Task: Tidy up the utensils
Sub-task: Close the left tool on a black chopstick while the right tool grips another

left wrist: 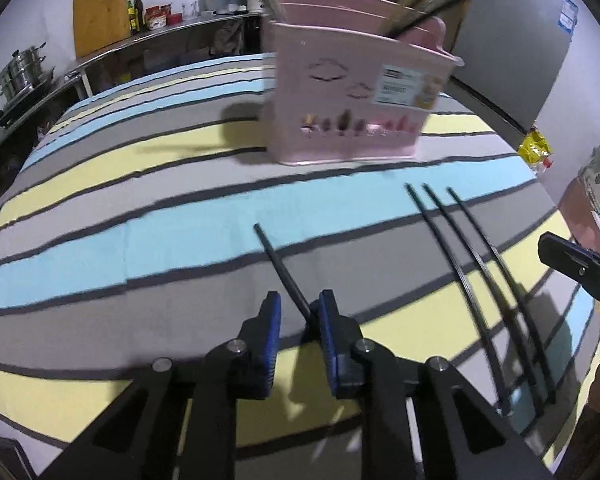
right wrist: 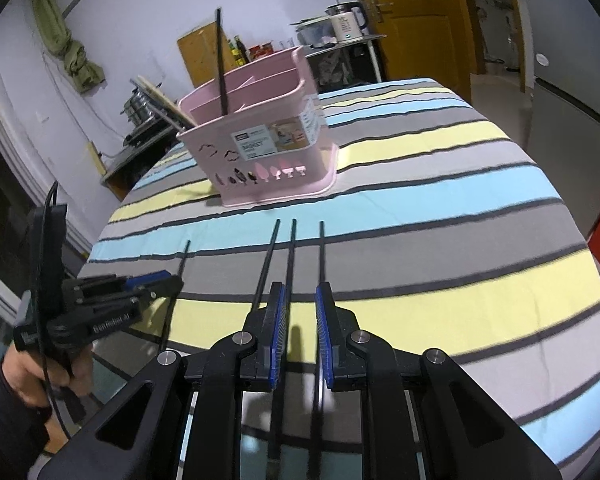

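Observation:
A pink utensil caddy (left wrist: 340, 120) (right wrist: 260, 152) stands upright on the striped tablecloth (right wrist: 460, 200). It holds a black chopstick (right wrist: 221, 64) and some wooden ones (right wrist: 164, 100). In the left wrist view my left gripper (left wrist: 299, 308) is low over the cloth with a single black chopstick (left wrist: 280, 268) between its fingers. The stick rests against the right pad and a gap shows on the left side. The right wrist view shows that gripper (right wrist: 172, 280) at the left, with a hand on it. My right gripper (right wrist: 300, 300) hovers narrowly open above three black chopsticks (right wrist: 293, 240) (left wrist: 426, 190) lying side by side.
A steel counter with pots (left wrist: 24, 68), bottles and a wooden board (left wrist: 100, 16) runs behind the table on the left. A grey fridge (left wrist: 512, 40) stands at the back right. A yellow door (right wrist: 420, 20) and a kettle (right wrist: 346, 24) are beyond the table's far edge.

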### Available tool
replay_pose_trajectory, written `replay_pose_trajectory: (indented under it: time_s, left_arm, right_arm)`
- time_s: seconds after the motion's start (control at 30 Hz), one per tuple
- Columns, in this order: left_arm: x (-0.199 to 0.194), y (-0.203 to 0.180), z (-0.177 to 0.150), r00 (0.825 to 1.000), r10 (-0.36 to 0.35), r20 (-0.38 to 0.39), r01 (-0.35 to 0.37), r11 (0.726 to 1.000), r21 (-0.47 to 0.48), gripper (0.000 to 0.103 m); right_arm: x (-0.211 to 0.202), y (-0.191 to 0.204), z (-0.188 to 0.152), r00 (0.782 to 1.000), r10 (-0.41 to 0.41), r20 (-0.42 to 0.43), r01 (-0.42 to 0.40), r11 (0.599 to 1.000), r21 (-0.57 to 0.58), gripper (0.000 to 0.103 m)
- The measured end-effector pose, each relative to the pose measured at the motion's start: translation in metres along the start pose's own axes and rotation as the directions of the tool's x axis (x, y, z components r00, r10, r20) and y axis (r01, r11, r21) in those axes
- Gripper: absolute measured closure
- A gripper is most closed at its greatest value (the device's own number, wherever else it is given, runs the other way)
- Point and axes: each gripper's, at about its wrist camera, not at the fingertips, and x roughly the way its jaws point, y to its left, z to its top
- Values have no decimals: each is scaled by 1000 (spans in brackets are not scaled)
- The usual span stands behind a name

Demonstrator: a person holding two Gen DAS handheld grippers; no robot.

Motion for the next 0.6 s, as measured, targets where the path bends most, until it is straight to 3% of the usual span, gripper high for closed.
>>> replay_pose_trajectory:
  time_s: [0.1, 0.2, 0.4, 0.6]
  left_arm:
    - [3, 10, 5, 1000, 11, -14, -11, 1000, 1, 81]
    - [7, 21, 9, 999, -43, -31, 41, 997, -58, 81]
    - [13, 32, 15, 998, -55, -15, 52, 985, -163, 81]
    - [19, 28, 22, 999, -54, 2, 54, 990, -131, 81]
  right_arm:
    - [14, 9, 7, 1000, -10, -30, 9, 999, -35, 87]
    - [31, 15, 14, 998, -22, -59, 19, 998, -55, 87]
    - [57, 22, 23, 994, -47, -102, 37, 995, -93, 87]
    - [72, 18, 27, 988, -82, -132, 70, 994, -88, 87]
